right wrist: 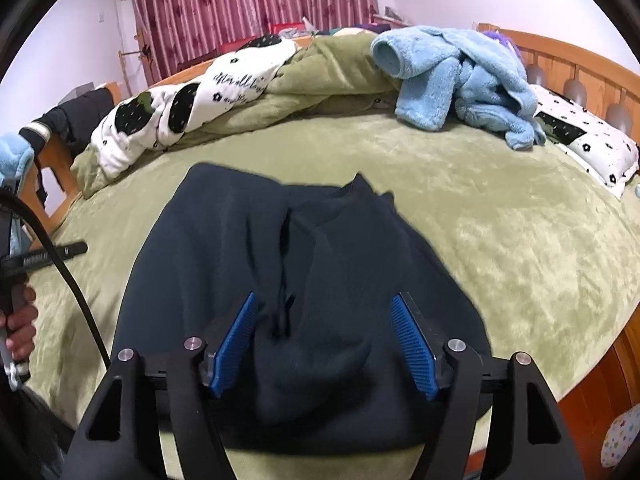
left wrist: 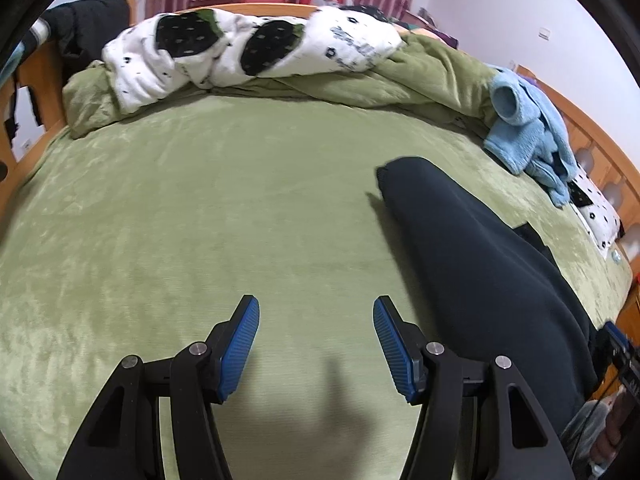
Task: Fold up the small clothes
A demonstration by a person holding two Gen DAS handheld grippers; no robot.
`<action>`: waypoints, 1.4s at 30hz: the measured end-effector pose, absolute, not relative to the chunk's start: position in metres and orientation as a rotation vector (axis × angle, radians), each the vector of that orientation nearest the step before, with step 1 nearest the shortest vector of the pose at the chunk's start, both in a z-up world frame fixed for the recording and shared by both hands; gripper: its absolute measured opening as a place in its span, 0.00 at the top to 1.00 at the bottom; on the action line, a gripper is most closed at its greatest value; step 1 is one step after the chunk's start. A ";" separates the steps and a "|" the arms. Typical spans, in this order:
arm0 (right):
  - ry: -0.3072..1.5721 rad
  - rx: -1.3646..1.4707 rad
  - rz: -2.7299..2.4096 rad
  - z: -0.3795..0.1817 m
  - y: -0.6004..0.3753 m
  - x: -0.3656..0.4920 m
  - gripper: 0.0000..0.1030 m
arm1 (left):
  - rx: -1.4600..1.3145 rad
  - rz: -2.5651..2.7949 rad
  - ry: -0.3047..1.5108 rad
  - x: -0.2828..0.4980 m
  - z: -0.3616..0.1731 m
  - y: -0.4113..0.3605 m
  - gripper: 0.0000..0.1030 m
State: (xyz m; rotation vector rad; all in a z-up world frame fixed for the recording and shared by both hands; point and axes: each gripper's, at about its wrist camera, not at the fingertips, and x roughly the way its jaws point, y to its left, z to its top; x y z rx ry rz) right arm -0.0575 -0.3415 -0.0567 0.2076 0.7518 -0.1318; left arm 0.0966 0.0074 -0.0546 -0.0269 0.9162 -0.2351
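A dark navy garment [right wrist: 320, 280] lies spread on the green bed cover [right wrist: 500, 232], its neck end pointing away. My right gripper [right wrist: 324, 312] is open right above its near part, blue pads on either side of a fold, holding nothing. In the left wrist view the same garment [left wrist: 480, 264] lies to the right. My left gripper [left wrist: 316, 316] is open and empty over the bare green cover [left wrist: 200, 208], left of the garment.
A rumpled white and black quilt [left wrist: 248, 48] and green blanket [left wrist: 420, 76] lie along the far side. A light blue fleece garment [right wrist: 460, 84] lies at the back right by a patterned pillow [right wrist: 592, 144] and wooden headboard [right wrist: 580, 64]. The bed's edge is at right.
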 end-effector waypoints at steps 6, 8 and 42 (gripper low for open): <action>0.760 0.219 -0.051 -0.054 -0.346 -0.028 0.28 | -0.026 -0.273 0.904 0.098 -0.048 -0.023 0.44; 0.798 0.229 0.001 -0.062 -0.343 -0.013 0.28 | -0.043 -0.292 0.902 0.100 -0.047 -0.031 0.44; 0.778 0.145 -0.056 -0.063 -0.418 -0.037 0.85 | 0.025 -0.408 0.925 0.090 -0.062 -0.135 0.44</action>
